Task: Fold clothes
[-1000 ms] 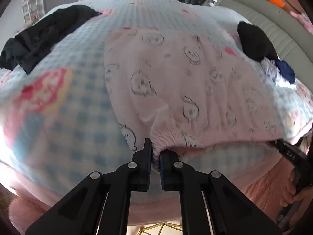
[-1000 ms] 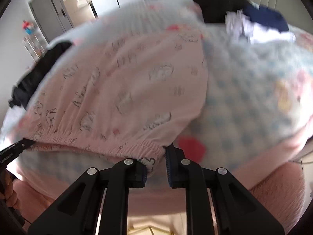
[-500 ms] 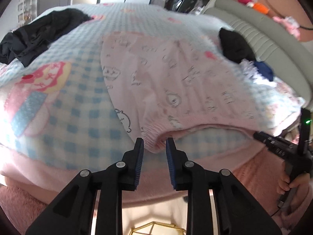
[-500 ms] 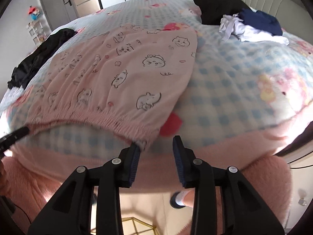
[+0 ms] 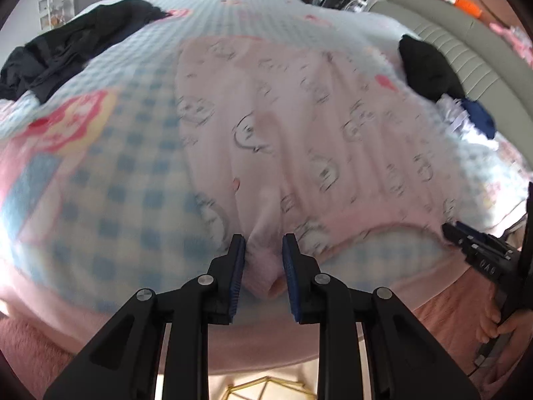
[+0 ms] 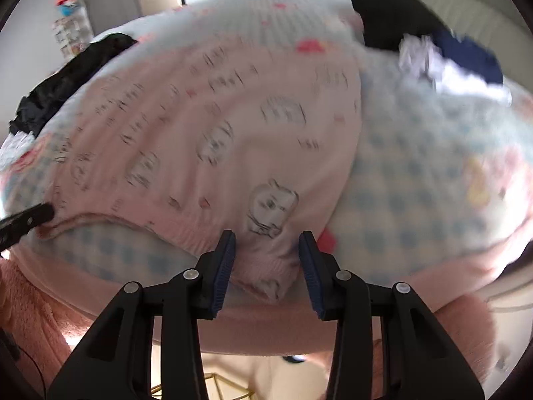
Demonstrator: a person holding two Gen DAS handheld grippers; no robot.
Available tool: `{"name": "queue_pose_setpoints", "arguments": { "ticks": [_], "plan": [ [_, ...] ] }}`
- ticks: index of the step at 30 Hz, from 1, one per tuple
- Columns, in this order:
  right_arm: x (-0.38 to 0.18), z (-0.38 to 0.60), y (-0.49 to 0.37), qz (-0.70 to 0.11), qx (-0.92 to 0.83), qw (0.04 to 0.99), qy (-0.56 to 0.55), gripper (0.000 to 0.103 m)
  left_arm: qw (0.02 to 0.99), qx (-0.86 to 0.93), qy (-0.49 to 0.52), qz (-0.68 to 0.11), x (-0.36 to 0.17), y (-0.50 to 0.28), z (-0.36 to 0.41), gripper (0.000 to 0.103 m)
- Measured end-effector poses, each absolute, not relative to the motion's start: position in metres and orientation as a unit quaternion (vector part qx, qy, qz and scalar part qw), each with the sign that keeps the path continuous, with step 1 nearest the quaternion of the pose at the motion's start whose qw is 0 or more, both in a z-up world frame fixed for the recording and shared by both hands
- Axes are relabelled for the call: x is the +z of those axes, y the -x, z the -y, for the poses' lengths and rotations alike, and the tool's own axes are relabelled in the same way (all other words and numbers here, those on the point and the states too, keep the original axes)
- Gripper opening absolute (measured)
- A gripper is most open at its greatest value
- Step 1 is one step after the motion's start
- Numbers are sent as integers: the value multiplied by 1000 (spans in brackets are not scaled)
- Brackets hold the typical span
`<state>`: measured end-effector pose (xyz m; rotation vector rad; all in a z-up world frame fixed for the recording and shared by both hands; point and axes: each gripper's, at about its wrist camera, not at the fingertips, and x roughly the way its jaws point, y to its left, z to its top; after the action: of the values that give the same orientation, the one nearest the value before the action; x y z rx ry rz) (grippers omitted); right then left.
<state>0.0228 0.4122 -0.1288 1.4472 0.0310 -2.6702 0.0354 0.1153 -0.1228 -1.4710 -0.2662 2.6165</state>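
A pink pyjama garment printed with small cartoon animals lies spread flat on the bed, its elastic hem along the near edge. My left gripper straddles the hem's left corner; its jaws are opening, and the cloth sits between the pads with gaps on both sides. My right gripper straddles the right corner of the garment; its jaws are opening too, and the pads stand off the cloth. Each gripper's tip shows at the other view's edge.
The bed has a blue-check cover with a pink border. A black garment lies at the far left, another black one and navy-and-white clothes at the right by the grey headboard. A hand holds the right gripper.
Both grippers were shut on the hem corners, then let go and drew back a little. They have since moved forward, so the corners lie between wider jaws.
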Motion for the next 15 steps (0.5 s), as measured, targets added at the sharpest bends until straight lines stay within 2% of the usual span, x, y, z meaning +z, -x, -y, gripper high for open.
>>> {"name": "queue_pose_setpoints", "arguments": {
  "ticks": [4,7,11,15],
  "plan": [
    [-142,-426,-30,21,-877,50,-477,40,77,865,470,155,-124,-49,-93,27],
    [-143,-427,-32,30,-877,44,-478,41,82,872,452,168,-115,-55,-93,25],
    [-144,-420,-31,12,-876,35,-481,41,123,892,419,114,-92,-62,-126,25],
    [-126,-422,-35,27,-883,35,-467,41,132,894,426,41,-87,-48,-164,25]
  ]
}}
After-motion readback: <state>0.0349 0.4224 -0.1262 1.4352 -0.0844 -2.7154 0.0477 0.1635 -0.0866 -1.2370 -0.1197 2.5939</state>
